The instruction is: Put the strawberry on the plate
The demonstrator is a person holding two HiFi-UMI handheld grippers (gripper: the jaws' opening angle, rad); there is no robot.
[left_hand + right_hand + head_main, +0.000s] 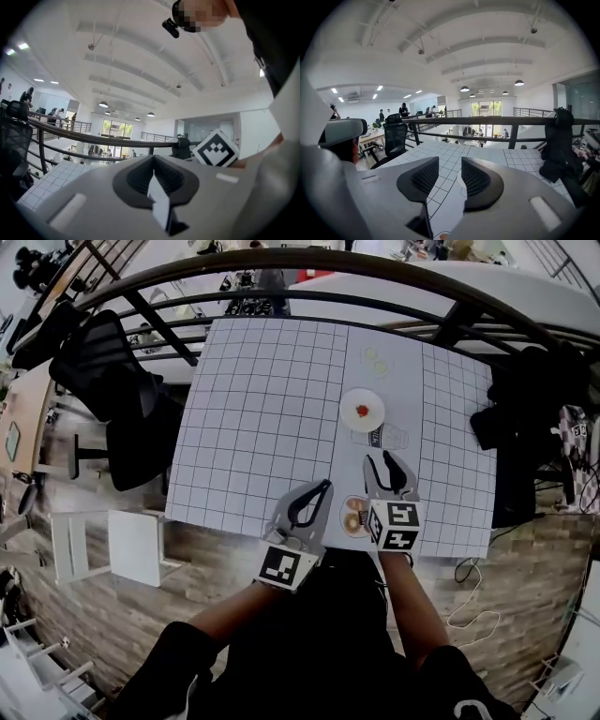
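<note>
The strawberry [362, 412] lies on the plate [349, 420], which sits right of the middle of the counter [262, 399]. A cup [382, 438] lies on its side just in front of the plate. Behind the plate, near the counter's far edge, sits a second dish [377, 360]. At the near edge a small dish [353, 519] lies between the left gripper [325, 487] and the right gripper [378, 459], both above that edge. A chair [112, 381] stands left of the counter, and a railing [328, 268] runs behind it.
</note>
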